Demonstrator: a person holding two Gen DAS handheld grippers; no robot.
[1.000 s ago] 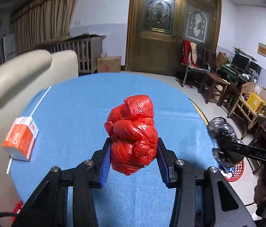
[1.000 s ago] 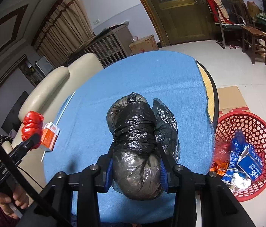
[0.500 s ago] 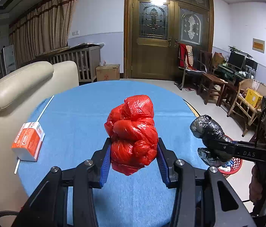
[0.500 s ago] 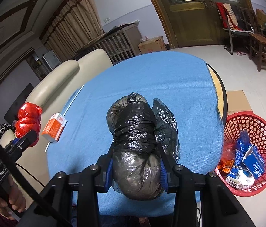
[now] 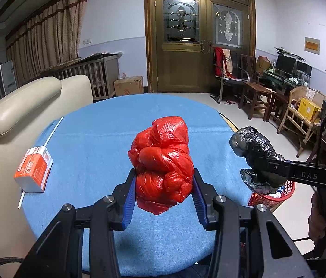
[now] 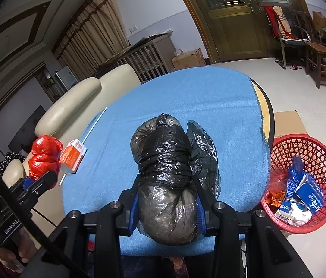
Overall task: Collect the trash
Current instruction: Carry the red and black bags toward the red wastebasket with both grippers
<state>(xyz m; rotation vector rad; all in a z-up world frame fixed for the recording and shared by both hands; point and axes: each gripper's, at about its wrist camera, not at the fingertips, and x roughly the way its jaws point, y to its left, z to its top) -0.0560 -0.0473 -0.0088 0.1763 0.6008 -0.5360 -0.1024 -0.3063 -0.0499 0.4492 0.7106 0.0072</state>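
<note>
My left gripper is shut on a knotted red plastic bag, held above the blue-covered round table. My right gripper is shut on a wrapped black plastic bag, also lifted over the table. In the left wrist view the black bag hangs at the right, above the table's edge. In the right wrist view the red bag shows at the far left. A red mesh basket with several pieces of trash stands on the floor right of the table.
An orange and white carton lies on a white straw near the table's left edge. A cream sofa borders the table on the left. Flat cardboard lies behind the basket. Wooden chairs and a door stand far back.
Both grippers have shifted level across the table, and the black bag now sits further left in the left wrist view. Both grips are unchanged.
</note>
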